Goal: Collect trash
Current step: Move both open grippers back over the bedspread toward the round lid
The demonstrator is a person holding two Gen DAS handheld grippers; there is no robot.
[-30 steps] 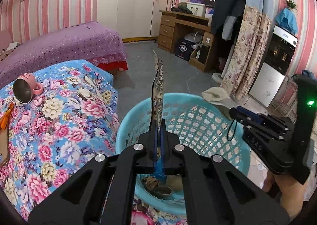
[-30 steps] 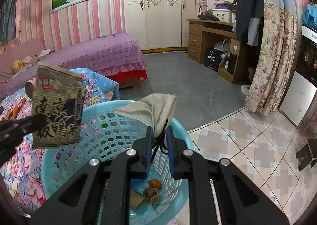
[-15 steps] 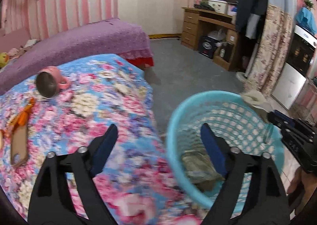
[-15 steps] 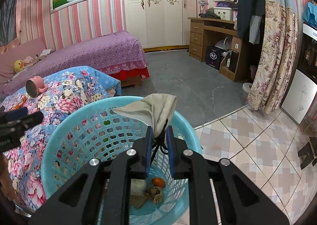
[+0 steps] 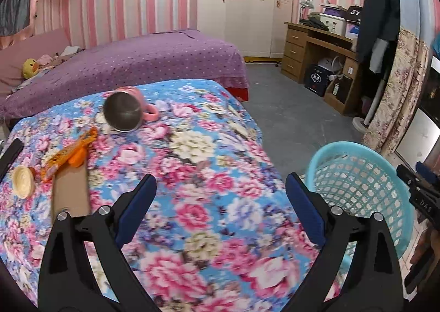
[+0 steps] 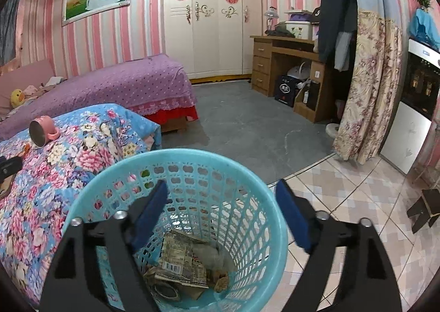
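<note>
Left wrist view: left hand-held gripper (image 5: 221, 203) spread wide, nothing between the fingers, hovering above the floral bedspread (image 5: 192, 152).
Right wrist view: right hand-held gripper (image 6: 221, 208) likewise spread and empty, poised directly over the turquoise basket (image 6: 261, 188).
Basket contents: flattened printed wrapper (image 6: 181, 259) and crumpled scraps at the bottom, below the right fingers.
Trash left: orange snack wrapper (image 5: 68, 156) ahead and to the left of the left gripper, lying partly on a brown cardboard piece (image 5: 70, 191); small round pale lid-like item (image 5: 23, 181) farther left.
Not trash, likely: pink cup (image 5: 128, 112) tipped on its side, ahead of the left gripper.
Handling, orange wrapper: probably light, thin, crinkly and a bit slippery — best pinched across a free edge or the gathered end.
Handling, cardboard: apparently stiff and flat — edge needs lifting off the soft cover before a pinch.
</note>
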